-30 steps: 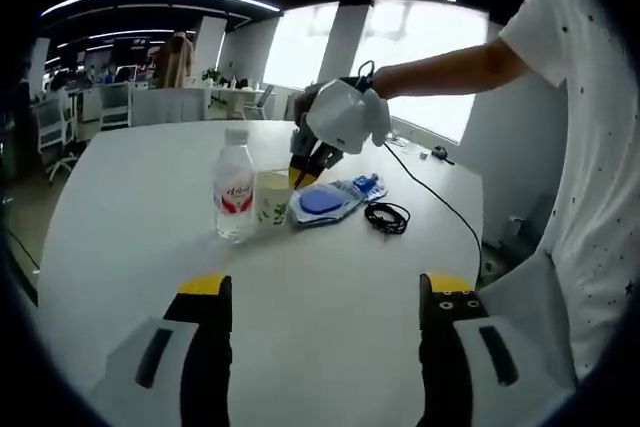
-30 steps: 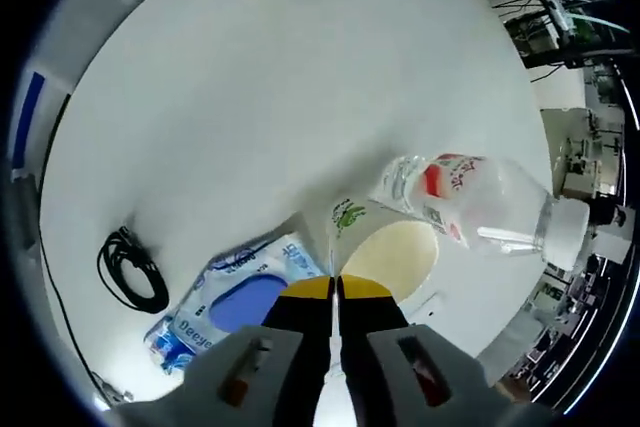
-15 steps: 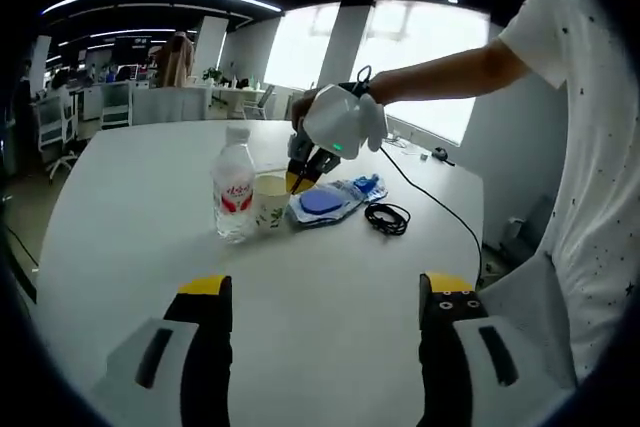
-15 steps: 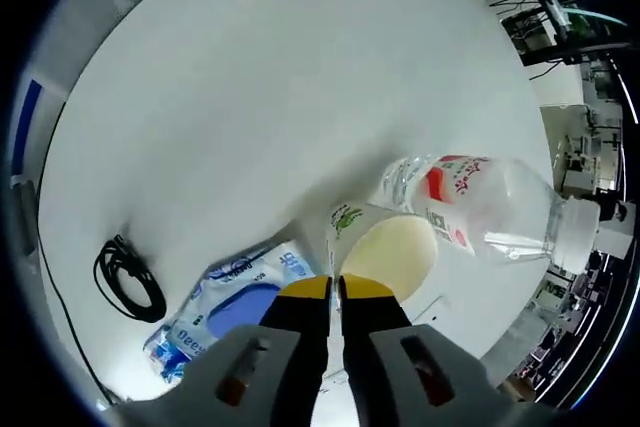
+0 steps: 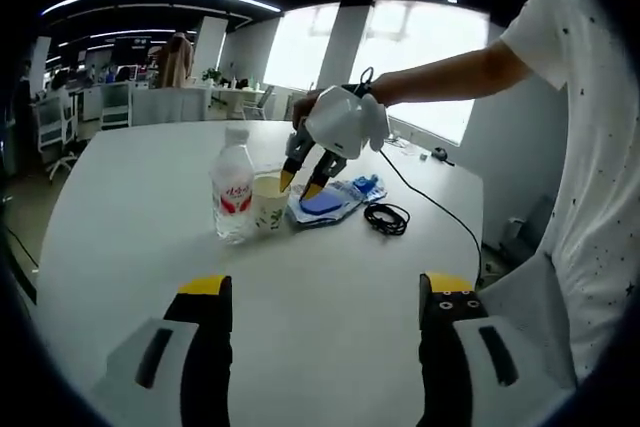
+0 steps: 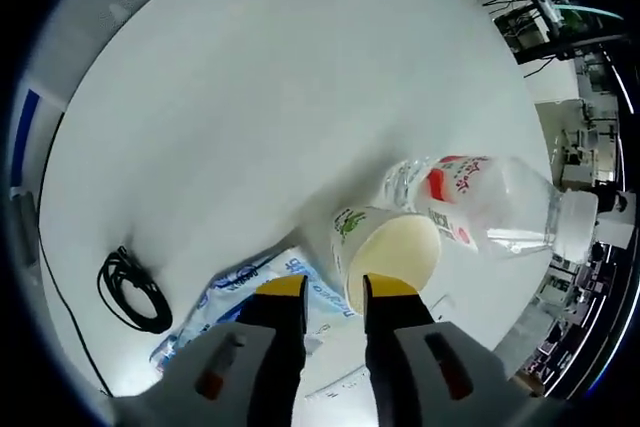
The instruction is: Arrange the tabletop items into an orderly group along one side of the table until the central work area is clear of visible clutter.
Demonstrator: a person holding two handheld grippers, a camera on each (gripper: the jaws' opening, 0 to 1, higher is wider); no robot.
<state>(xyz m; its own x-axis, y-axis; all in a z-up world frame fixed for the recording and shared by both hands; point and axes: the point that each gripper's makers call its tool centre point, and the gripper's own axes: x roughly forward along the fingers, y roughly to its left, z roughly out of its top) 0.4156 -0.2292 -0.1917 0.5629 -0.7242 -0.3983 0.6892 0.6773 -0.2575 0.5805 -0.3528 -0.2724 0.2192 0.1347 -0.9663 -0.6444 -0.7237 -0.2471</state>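
Right gripper springs apart off the paper cup's rim (cup now beside the water bottle); left gripper idles spread.

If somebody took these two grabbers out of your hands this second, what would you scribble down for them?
Right gripper: open, above the paper cup, gripping nothing.
Left gripper: open, empty, held back over bare table.
Things: water bottle, cup, blue wipes pack and coiled black cable sit in a rough row; bottle and cup look to be touching, the cable lies apart.
Done: items are clustered.
Left: probably draw the cable in and move the group towards one edge.
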